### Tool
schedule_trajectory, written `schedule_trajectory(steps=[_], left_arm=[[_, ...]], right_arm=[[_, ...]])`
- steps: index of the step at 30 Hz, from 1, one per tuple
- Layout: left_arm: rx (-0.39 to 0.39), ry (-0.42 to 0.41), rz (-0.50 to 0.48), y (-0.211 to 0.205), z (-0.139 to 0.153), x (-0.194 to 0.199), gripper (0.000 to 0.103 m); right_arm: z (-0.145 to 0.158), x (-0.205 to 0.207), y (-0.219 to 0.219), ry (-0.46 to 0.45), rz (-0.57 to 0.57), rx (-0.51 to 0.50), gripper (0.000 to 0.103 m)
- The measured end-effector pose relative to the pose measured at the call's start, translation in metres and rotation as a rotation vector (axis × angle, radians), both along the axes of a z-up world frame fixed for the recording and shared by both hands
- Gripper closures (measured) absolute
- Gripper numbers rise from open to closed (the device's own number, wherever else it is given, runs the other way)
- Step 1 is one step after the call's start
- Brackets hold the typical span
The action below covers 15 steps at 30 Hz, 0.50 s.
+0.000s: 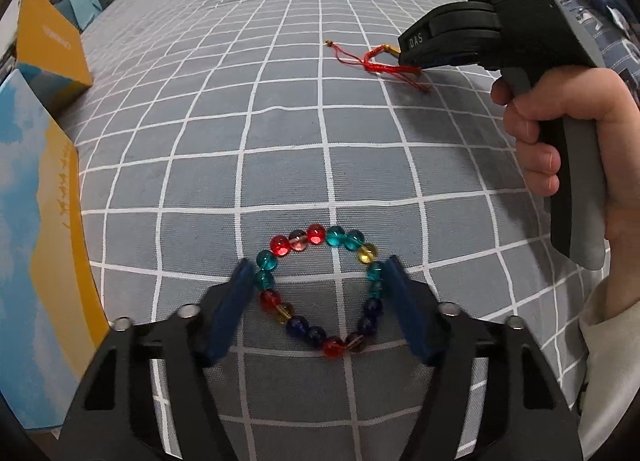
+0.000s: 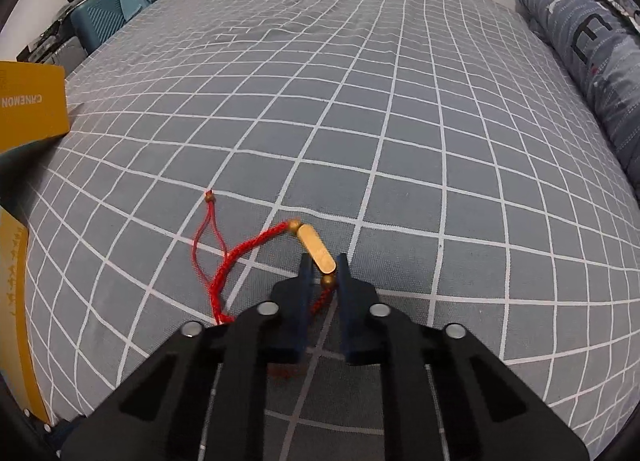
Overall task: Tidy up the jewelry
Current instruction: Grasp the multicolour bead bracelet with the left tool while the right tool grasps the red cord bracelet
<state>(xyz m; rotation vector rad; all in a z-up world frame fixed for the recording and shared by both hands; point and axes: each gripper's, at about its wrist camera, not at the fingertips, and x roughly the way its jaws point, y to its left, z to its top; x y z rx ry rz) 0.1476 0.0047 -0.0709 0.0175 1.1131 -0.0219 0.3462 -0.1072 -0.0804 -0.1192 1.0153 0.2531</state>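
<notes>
A bracelet of coloured glass beads [image 1: 316, 237] lies in a ring on the grey checked bedspread [image 1: 280, 121]. My left gripper [image 1: 320, 273] is open, its blue fingers straddling the ring on both sides, low over the cloth. A red braided cord bracelet [image 2: 236, 261] with a gold bar [image 2: 316, 249] lies further off; it also shows in the left wrist view [image 1: 376, 63]. My right gripper [image 2: 323, 261] is shut on the gold bar's near end, seen from outside in the left wrist view [image 1: 416, 57].
A yellow and blue box [image 1: 40, 221] stands along the left, with a second yellow box [image 1: 52, 45] behind it, also in the right wrist view [image 2: 32, 101]. A patterned blue pillow [image 2: 588, 61] lies at the right edge. A teal suitcase [image 2: 100, 21] stands beyond the bed.
</notes>
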Motion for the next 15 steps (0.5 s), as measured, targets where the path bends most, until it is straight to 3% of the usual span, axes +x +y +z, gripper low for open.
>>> schedule_trajectory(steps=[2, 3, 4, 5, 15], left_arm=[[-0.015, 0.001, 0.000, 0.0006, 0.0022, -0.0009, 0.065], [-0.025, 0.003, 0.000, 0.0012, 0.0027, -0.0009, 0.068], [-0.034, 0.005, -0.004, 0.0010, 0.0039, -0.0015, 0.080], [-0.037, 0.002, -0.004, 0.0008, 0.0045, -0.0015, 0.084], [-0.042, -0.014, 0.000, 0.0016, 0.0087, -0.0012, 0.084]], right_arm=[[-0.0001, 0.0001, 0.0000, 0.001, -0.002, 0.001, 0.093], [-0.0001, 0.0005, -0.0002, 0.001, -0.002, 0.000, 0.093], [0.0003, 0.0004, -0.0003, 0.000, -0.003, 0.001, 0.093], [0.0007, 0.0003, -0.0009, 0.000, -0.004, 0.003, 0.093], [0.0090, -0.0040, -0.0022, -0.021, -0.009, 0.012, 0.093]])
